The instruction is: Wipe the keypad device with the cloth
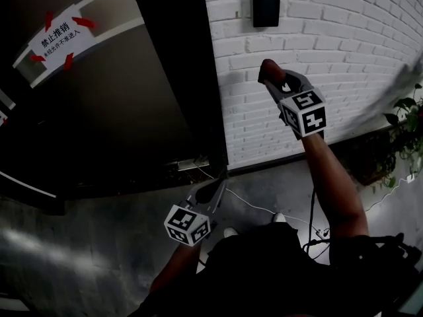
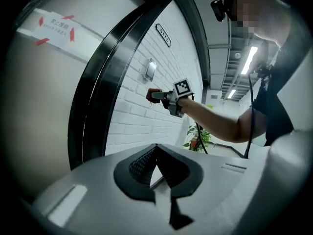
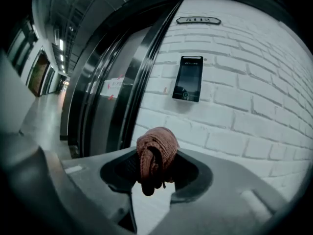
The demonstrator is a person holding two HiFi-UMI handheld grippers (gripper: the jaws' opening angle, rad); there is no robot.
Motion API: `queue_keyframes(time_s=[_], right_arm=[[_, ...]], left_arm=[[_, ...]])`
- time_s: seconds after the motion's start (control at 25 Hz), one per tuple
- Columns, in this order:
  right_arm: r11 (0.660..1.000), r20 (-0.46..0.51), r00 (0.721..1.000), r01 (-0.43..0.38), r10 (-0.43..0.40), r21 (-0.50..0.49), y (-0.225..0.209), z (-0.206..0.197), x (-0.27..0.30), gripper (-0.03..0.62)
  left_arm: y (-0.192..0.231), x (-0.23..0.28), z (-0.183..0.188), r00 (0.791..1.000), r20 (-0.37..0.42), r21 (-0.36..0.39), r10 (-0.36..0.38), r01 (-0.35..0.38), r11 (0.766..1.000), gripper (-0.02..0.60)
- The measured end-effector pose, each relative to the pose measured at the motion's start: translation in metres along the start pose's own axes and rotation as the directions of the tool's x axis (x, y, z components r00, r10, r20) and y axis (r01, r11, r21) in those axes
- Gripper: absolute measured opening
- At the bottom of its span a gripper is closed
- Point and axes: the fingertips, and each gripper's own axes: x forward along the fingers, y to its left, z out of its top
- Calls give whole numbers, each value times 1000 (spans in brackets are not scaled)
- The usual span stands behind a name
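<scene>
White brick wall (image 3: 254, 116) carried the keypad device (image 3: 188, 78). Below it the right gripper (image 3: 155, 173) pinched a bunched cloth (image 3: 157, 148), judged soft and light, held mid-wad. The left gripper (image 2: 156, 170), farther below, was closed and empty.

A building corridor: white brick wall (image 3: 254, 106), wall-mounted keypad device (image 3: 188, 78), dark-framed door (image 1: 178, 78) with taped notice (image 1: 61, 38), room-number plate (image 3: 198, 19), ceiling strip lights (image 2: 248, 60).

The keypad device (image 1: 266, 2) hangs on the brick wall (image 1: 344, 58), right of the door (image 1: 112, 124), which bears a paper notice (image 1: 61, 39). Below the device and apart from it, the right gripper (image 1: 269, 78) holds the cloth (image 3: 155, 153). A plant (image 1: 404, 127) stands far right.
</scene>
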Motion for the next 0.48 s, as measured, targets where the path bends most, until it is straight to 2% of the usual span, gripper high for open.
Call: queue_keyframes(time_s=[0.28, 0.48], right_arm=[[983, -6, 988, -154, 156, 104, 70, -73, -81, 146], [964, 59, 972, -233, 227, 126, 98, -91, -152, 146]], left_arm=[[-6, 1, 3, 999, 33, 17, -7, 6, 1000, 17], [-32, 6, 5, 998, 55, 22, 14, -15, 1000, 17]])
